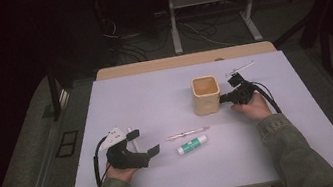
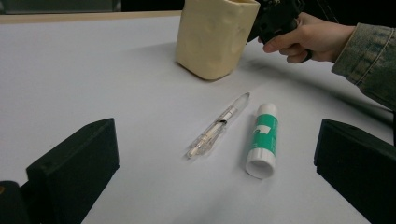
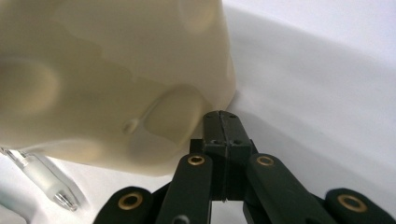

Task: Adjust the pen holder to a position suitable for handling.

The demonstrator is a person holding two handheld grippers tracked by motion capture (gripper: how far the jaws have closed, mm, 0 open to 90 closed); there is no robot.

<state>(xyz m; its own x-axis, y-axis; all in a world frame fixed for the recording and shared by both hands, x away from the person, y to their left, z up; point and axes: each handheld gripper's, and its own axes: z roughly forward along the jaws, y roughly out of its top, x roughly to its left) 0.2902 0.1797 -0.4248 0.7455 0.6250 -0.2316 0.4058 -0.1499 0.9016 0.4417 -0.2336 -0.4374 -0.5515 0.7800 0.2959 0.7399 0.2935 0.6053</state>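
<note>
From the high view we see the cream cup [image 1: 205,95] upright right of the table's [image 1: 120,101] middle, with our right gripper [image 1: 226,97] at its right side. A clear pen [image 1: 187,133] and a green glue stick [image 1: 192,144] lie nearer us, and our left gripper [image 1: 143,143] rests at the left.

In the left gripper view our jaws stand wide apart and empty, facing the pen [image 2: 216,127] and glue stick [image 2: 263,140]; the cup [image 2: 215,37] stands beyond.

In the right gripper view our jaws are clenched together on nothing, tips right by the cup's [image 3: 112,74] lower wall.
</note>
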